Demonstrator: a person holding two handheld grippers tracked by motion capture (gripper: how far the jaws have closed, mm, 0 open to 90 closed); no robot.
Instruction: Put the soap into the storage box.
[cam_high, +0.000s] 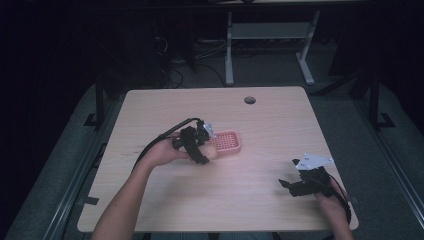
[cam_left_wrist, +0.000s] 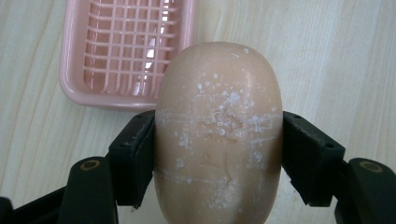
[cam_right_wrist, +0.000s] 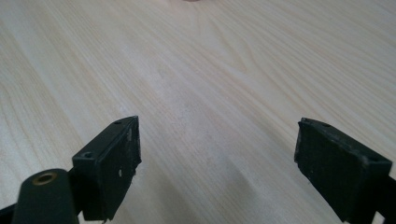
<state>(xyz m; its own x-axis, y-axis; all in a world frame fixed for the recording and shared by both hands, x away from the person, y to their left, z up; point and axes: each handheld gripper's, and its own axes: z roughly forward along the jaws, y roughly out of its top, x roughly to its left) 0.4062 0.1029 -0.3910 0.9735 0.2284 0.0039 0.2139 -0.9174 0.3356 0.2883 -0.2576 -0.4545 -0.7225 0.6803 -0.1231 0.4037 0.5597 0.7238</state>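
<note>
Table (cam_high: 260, 190): soap (cam_left_wrist: 218, 135) clamped in left claw (cam_left_wrist: 218, 154) (beside tray (cam_left_wrist: 126, 51)).

Wooden table (cam_high: 210, 195), pink tray (cam_high: 231, 141) atop

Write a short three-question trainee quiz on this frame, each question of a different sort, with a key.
1. True or false: the left gripper is shut on the bar of soap.
2. The pink soap dish is: A) empty, B) holding the soap, C) upside down.
3. What lies between the open jaws of the right gripper?

Key:
1. True; both jaws press the soap's sides.
2. A; its grid is bare, with the soap held short of it.
3. Nothing but bare wooden table.
</note>
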